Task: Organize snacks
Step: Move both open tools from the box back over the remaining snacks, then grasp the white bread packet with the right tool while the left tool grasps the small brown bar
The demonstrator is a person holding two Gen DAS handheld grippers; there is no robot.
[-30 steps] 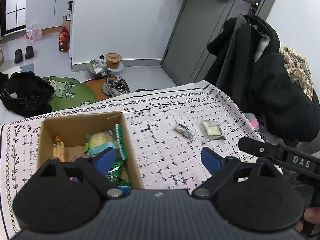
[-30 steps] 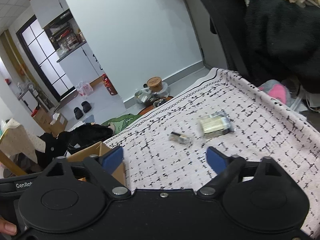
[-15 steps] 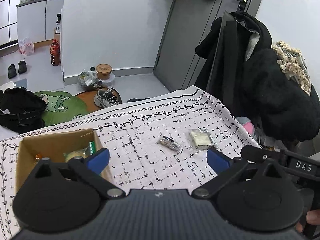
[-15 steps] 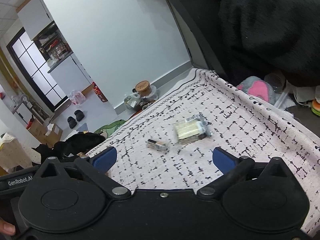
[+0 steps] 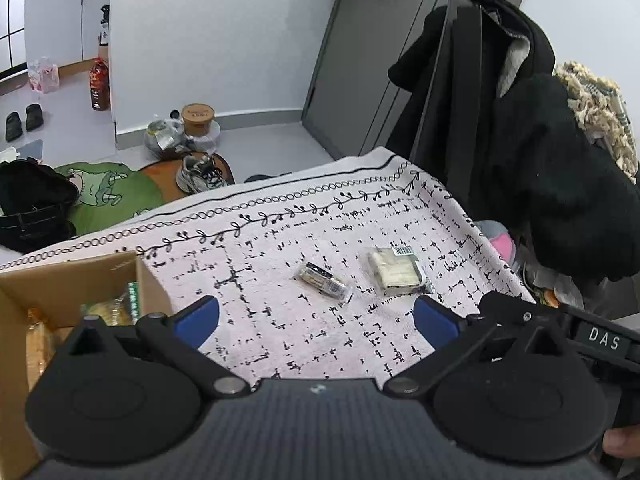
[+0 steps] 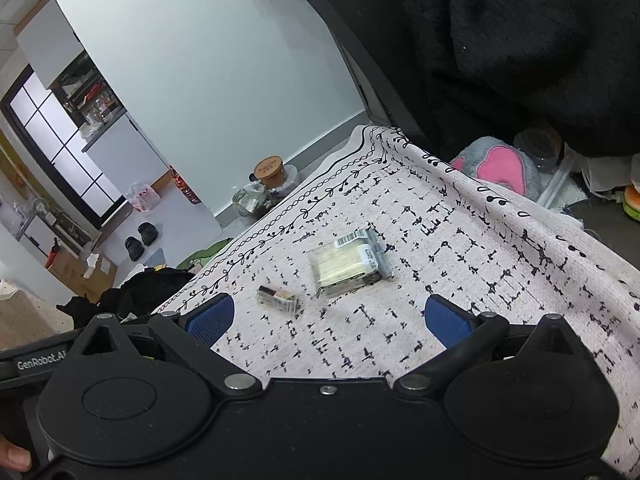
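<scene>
1. Your left gripper and right gripper have just spread their jaws wide, nothing between them.
2. The small dark packet and the pale wrapped snack lie side by side on the patterned cloth.
3. The cardboard box sits to the left.

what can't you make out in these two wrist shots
- Brown cardboard box: left wrist view; cut off by the left edge, its contents mostly hidden behind the left gripper. It does not show in the right wrist view.
- Small dark clear-wrapped snack: label too small and blurred in both views.
- Pale square snack packet: printed text unreadable in both views.
- Patterned white tablecloth: near part hidden behind the right gripper.
</scene>
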